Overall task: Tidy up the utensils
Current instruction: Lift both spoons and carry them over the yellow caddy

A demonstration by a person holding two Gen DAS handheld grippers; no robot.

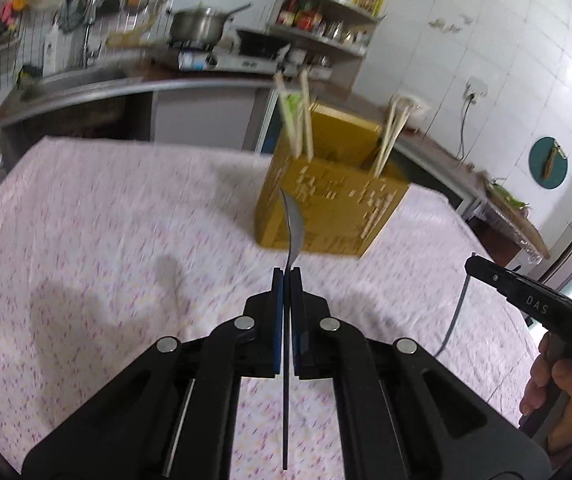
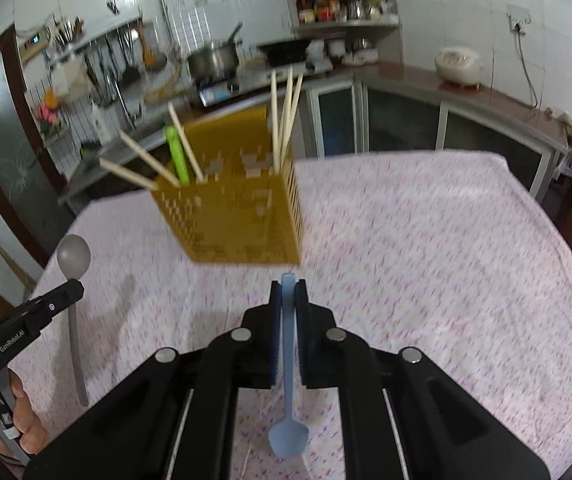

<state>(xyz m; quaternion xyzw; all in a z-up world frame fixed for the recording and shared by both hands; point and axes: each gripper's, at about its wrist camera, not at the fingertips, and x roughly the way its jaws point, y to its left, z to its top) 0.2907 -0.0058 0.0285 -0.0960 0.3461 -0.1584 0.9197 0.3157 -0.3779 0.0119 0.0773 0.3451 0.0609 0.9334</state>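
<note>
My left gripper is shut on a grey spoon, which shows edge-on, bowl up and handle hanging below the jaws. The right wrist view has the same spoon in the left gripper, above the table. My right gripper is shut on a blue spoon, bowl down and handle tip up; it also appears at the right of the left wrist view. A yellow perforated utensil holder stands beyond both grippers, holding wooden chopsticks and a green utensil.
A table with a pink-flecked white cloth carries the holder. A hand grips each tool's handle. Behind are a kitchen counter, a pot on a stove, a shelf of jars and a rice cooker.
</note>
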